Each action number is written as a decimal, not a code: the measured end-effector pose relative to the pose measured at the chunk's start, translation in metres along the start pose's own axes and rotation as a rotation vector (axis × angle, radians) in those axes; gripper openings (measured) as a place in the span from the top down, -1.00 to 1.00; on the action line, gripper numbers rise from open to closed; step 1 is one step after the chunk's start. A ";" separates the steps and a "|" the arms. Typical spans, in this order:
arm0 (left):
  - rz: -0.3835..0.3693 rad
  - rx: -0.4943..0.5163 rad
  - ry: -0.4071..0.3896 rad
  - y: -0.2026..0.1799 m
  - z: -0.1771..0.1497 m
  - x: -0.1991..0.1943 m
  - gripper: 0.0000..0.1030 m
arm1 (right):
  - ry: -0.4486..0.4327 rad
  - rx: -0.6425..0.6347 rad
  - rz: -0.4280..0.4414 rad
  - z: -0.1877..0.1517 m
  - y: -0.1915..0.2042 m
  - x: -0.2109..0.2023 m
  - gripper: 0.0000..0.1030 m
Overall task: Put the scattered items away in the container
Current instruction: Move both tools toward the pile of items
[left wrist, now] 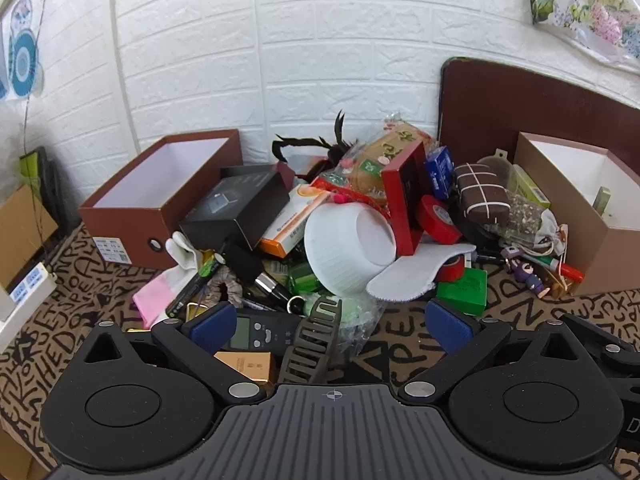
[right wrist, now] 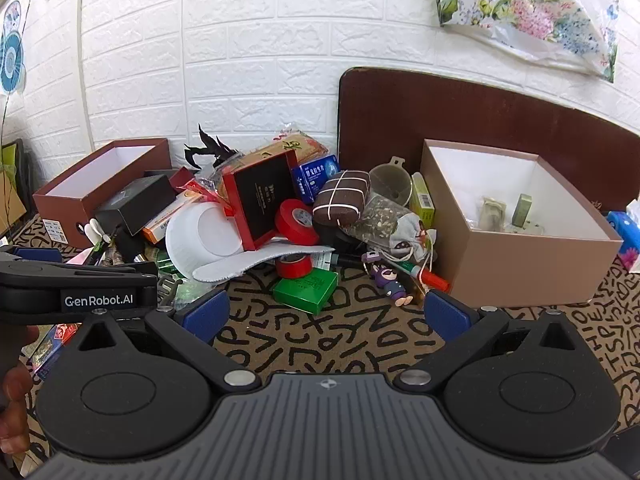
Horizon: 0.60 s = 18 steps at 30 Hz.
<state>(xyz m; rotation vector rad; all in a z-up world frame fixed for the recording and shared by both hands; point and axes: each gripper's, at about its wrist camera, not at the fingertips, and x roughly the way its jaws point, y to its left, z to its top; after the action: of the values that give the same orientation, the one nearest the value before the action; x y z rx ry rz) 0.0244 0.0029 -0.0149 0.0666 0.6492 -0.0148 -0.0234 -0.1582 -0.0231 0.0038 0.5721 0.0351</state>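
Observation:
A heap of scattered items lies on the letter-patterned cloth: a white bowl (left wrist: pixel 352 240) on its side, a red box (left wrist: pixel 404 192), red tape (left wrist: pixel 438 220), a green box (right wrist: pixel 306 290), a white insole (right wrist: pixel 260 264), a purple figurine (right wrist: pixel 388 282). A brown box (left wrist: pixel 160 196) stands at the left, empty. A tan box (right wrist: pixel 516 248) at the right holds a few small items. My left gripper (left wrist: pixel 328 324) is open over a grey hair claw (left wrist: pixel 314 344) at the heap's near edge. My right gripper (right wrist: pixel 326 314) is open and empty above bare cloth, near the green box.
A white brick wall runs behind the heap. A dark brown board (right wrist: pixel 460 120) leans on it behind the tan box. A black box (left wrist: pixel 236 208) and an orange box (left wrist: pixel 292 220) sit in the heap. The left gripper's body (right wrist: pixel 76 284) shows in the right wrist view.

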 end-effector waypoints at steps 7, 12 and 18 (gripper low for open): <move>-0.007 -0.012 0.056 0.002 0.003 0.018 -1.00 | 0.025 0.006 0.001 0.001 0.000 0.017 -1.00; 0.001 -0.008 0.064 0.001 0.004 0.030 -1.00 | 0.047 0.014 -0.001 0.001 -0.001 0.028 -1.00; 0.008 -0.002 0.090 0.000 0.004 0.043 -1.00 | 0.070 0.018 0.008 0.001 -0.003 0.041 -1.00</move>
<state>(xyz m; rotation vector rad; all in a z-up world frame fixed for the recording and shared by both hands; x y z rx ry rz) 0.0609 0.0033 -0.0374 0.0681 0.7386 -0.0035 0.0115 -0.1599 -0.0446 0.0227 0.6421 0.0374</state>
